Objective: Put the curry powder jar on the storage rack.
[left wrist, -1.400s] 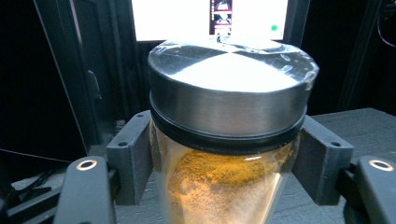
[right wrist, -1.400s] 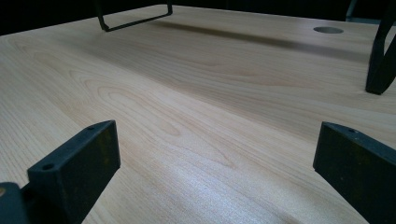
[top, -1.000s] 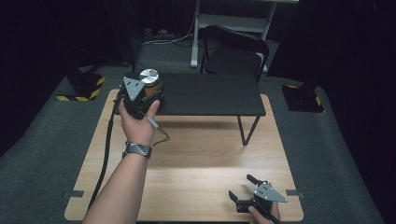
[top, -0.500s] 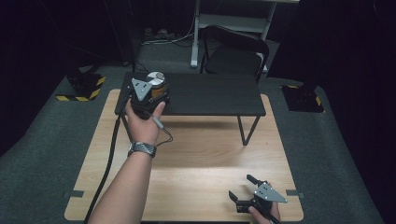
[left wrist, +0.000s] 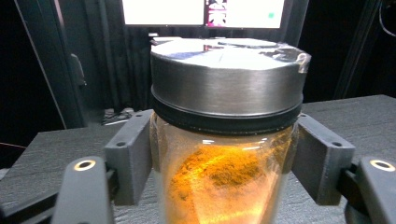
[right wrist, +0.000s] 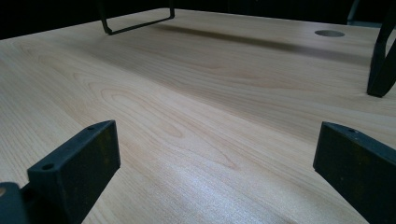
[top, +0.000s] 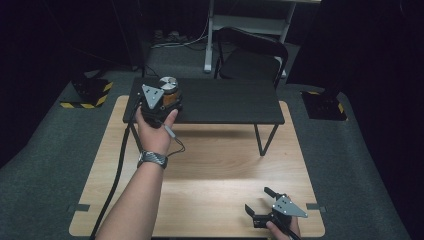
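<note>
A glass spice jar [top: 168,89] with a silver lid and orange powder [left wrist: 224,182] stands on the left end of the low black shelf [top: 225,102]. My left gripper [top: 165,100] is around it, one pad on each side of the glass [left wrist: 133,154]. Its jaws have just been opening with the jar still between them, and the pads sit right by the glass with hardly any gap. My right gripper [top: 257,200] rests low at the front right of the wooden table [top: 210,170]. It stands open, with only bare wood between its fingers [right wrist: 215,163].
The black shelf stands on thin metal legs [top: 262,140] over the back of the wooden table. A black chair [top: 250,55] and a white desk frame are behind it. Yellow-and-black floor markers [top: 90,92] lie on the grey carpet at both sides.
The left hand has edged a little forward with the jar onto the shelf's left end. The right gripper has not moved.
</note>
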### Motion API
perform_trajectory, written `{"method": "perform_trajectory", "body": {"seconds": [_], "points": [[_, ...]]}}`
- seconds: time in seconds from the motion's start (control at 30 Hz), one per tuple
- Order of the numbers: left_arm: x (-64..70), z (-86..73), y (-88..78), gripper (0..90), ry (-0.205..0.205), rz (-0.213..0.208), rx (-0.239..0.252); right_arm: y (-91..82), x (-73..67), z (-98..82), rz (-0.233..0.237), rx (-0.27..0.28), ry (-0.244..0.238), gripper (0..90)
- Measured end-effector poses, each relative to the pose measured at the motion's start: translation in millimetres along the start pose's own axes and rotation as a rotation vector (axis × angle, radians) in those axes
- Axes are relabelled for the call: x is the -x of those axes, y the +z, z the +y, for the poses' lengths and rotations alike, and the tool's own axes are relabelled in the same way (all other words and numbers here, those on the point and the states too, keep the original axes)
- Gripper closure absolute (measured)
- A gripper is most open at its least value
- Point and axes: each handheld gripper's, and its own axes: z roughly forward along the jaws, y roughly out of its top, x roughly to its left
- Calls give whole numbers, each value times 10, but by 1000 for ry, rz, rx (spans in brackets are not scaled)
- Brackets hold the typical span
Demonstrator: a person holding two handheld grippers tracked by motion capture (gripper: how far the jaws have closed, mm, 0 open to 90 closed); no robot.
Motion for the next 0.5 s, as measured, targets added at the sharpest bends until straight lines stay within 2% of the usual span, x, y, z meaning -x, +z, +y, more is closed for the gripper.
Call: {"method": "perform_trajectory", "body": {"seconds": [0.2, 0.3, 0.37, 0.5], "points": [[-3, 8, -33, 39, -41, 11, 10, -3, -1, -1, 0, 0, 0, 0], [-21, -22, -71, 7, -35, 6, 27, -3, -1, -2, 0, 0, 1, 0], [-18, -46, -102, 7, -31, 14, 32, -4, -3, -3, 0, 1, 3, 0], [-58, -111, -212, 7, -20, 0, 42, -5, -3, -3, 2, 1, -2, 0]]}}
